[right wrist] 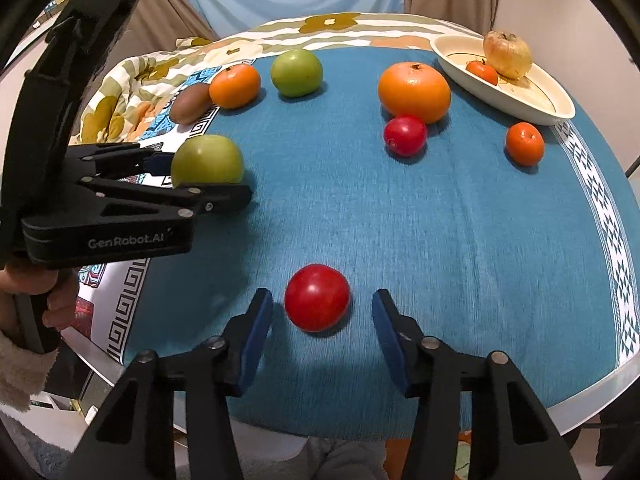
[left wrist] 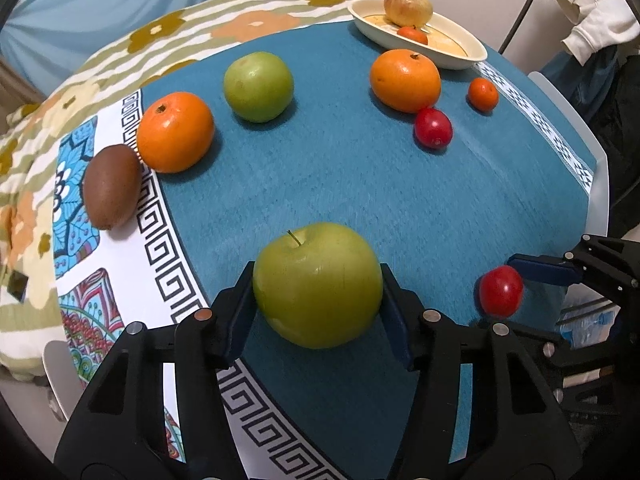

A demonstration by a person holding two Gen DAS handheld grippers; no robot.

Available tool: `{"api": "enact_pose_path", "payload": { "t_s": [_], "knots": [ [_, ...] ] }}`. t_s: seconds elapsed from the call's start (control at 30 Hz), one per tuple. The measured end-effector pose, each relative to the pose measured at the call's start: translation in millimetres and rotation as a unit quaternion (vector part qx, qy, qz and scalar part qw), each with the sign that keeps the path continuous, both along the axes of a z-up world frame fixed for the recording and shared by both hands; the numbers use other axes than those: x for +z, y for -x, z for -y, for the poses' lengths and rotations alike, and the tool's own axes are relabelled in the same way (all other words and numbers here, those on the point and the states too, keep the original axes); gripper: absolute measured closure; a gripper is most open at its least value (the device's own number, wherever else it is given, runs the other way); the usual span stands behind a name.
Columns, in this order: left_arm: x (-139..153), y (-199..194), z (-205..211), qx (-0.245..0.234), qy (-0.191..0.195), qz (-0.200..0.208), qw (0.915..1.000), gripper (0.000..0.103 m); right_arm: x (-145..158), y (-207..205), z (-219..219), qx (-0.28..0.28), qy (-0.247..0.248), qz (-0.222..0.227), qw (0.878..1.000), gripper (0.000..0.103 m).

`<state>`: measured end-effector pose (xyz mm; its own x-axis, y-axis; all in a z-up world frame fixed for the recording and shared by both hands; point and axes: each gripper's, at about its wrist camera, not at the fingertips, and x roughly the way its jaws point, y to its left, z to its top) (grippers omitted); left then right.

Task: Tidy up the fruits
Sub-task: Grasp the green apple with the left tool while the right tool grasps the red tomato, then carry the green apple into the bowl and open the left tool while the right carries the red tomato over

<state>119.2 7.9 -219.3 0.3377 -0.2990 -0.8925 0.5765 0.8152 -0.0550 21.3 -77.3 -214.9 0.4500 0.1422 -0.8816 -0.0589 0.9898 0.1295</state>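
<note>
apple [left wrist: 318, 284] sits between the left tongs' [left wrist: 318, 300] pads, apparently gripped; lift straight, then carry it over the oranges to the dish [left wrist: 452, 56]. right tongs [right wrist: 322, 320] open, straddling a tomato [right wrist: 317, 297] without touching: close gently. kiwi [left wrist: 112, 186], second apple [left wrist: 258, 86] lie clear.

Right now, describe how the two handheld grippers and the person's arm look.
Both grippers are matte black plastic linkages with silver pivot pins and blue finger pads. The left gripper carries white "GenRobot.AI" lettering on its body. The left hand is bare, with a fuzzy beige sleeve at the wrist. The right gripper looks identical; no cables show.
</note>
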Motion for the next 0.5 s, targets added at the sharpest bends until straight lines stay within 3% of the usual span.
{"api": "enact_pose_path", "payload": {
  "t_s": [0.2, 0.5],
  "knots": [
    [1, 6, -4, 0.007, -0.003, 0.000, 1.0000, 0.042, -1, -4, -1, 0.006, -0.002, 0.001, 1.000, 0.073],
    [12, 16, -16, 0.032, -0.001, 0.000, 0.9995, 0.043, 16, -3, 1, 0.010, -0.001, 0.016, 1.000, 0.073]
  ]
}}
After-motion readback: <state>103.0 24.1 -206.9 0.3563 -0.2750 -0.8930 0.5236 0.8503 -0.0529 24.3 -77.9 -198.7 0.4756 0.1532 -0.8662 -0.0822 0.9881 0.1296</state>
